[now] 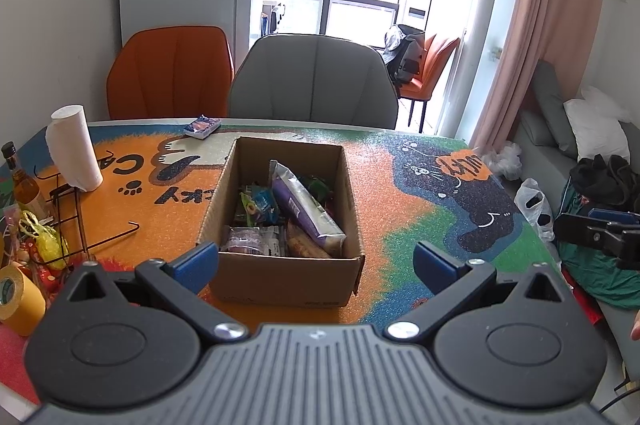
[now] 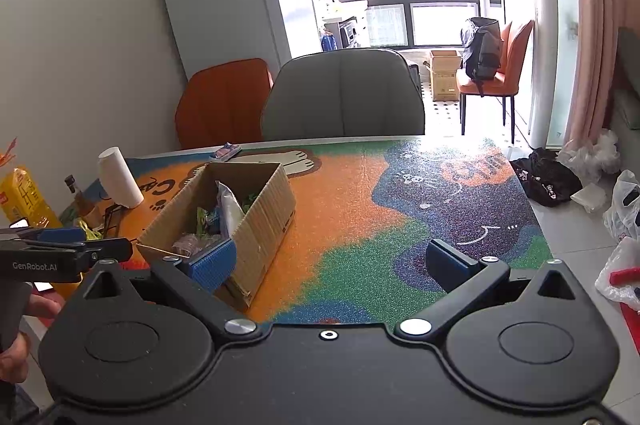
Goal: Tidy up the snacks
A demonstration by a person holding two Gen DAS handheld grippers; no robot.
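Note:
An open cardboard box (image 1: 286,277) stands on the colourful cat-print table mat (image 1: 400,193). It holds several snack packets, among them a long purple and white packet (image 1: 306,207) leaning upright. The box also shows in the right wrist view (image 2: 260,221). A small blue-orange snack packet (image 1: 203,126) lies on the table's far edge behind the box; it also shows in the right wrist view (image 2: 225,152). My left gripper (image 1: 316,259) is open and empty just before the box. My right gripper (image 2: 330,259) is open and empty, to the right of the box.
A paper towel roll (image 1: 74,147), a bottle (image 1: 22,181), a black wire rack (image 1: 70,221) and a yellow tape roll (image 1: 16,299) crowd the table's left side. A grey chair (image 1: 312,81) and an orange chair (image 1: 172,71) stand behind the table. Bags lie on the floor at right.

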